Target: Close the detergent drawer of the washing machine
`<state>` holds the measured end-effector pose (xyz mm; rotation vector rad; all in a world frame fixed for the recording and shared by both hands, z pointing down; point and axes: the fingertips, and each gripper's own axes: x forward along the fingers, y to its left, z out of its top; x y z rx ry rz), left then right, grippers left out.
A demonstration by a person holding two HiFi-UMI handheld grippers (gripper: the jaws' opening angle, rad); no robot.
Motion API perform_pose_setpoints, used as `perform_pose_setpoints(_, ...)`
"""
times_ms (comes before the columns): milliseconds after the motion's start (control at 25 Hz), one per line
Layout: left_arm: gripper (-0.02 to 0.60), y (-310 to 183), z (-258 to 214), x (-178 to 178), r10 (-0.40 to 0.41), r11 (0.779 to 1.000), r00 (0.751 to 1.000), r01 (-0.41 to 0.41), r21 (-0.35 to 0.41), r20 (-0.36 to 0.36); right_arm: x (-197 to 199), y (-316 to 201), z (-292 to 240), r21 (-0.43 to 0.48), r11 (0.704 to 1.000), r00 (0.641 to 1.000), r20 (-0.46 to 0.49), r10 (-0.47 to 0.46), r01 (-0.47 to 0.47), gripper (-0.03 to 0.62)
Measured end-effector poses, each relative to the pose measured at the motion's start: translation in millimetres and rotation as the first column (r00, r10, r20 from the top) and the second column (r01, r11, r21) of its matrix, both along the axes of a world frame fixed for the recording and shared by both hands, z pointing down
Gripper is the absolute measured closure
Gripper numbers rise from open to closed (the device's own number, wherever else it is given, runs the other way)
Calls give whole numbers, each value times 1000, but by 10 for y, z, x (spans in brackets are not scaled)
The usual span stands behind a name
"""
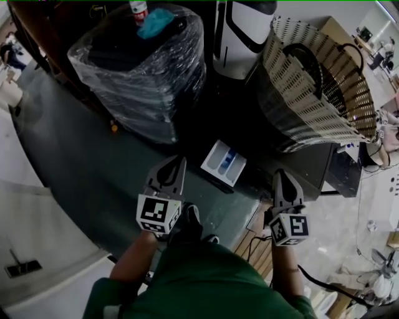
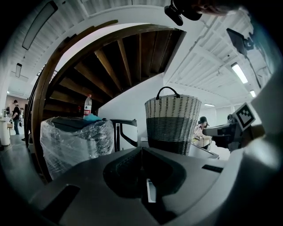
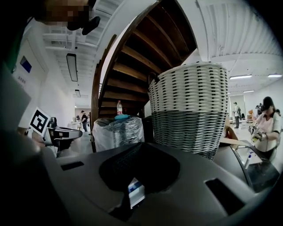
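Note:
The white detergent drawer [image 1: 224, 163] with blue compartments stands pulled out from the dark washing machine [image 1: 299, 167] in the head view. My left gripper [image 1: 178, 164] hangs just left of the drawer, its jaws together and holding nothing. To the drawer's right, lower down, my right gripper [image 1: 281, 177] is also shut and empty. In the left gripper view the closed jaws [image 2: 142, 151] leave a slit that shows a sliver of the drawer [image 2: 151, 192]. The right gripper view shows its jaws [image 3: 142, 145] meeting, with the drawer [image 3: 135, 190] below them.
A large woven basket [image 1: 315, 87] sits on top of the machine. Left of it stands a plastic-wrapped bulky object [image 1: 140, 68] with a bottle [image 1: 138, 9] on it, and a white appliance [image 1: 240, 34] behind. People stand far off in the room [image 3: 266, 128].

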<state>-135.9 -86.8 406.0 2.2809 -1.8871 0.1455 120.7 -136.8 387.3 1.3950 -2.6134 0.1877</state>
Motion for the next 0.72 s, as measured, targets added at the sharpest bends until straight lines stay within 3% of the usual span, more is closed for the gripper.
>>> perform_pose_setpoints(440,558,-35,492,-21,76,995,996,-78,-60,-45,-358,-123,-13,-2,1000,998,-67,-22,22,579)
perform_pose_setpoints(720,560,-59,981,197,129,980,990,-137,-144,-63,-338,-284,150,-50,997,994,-90,-54,50,579)
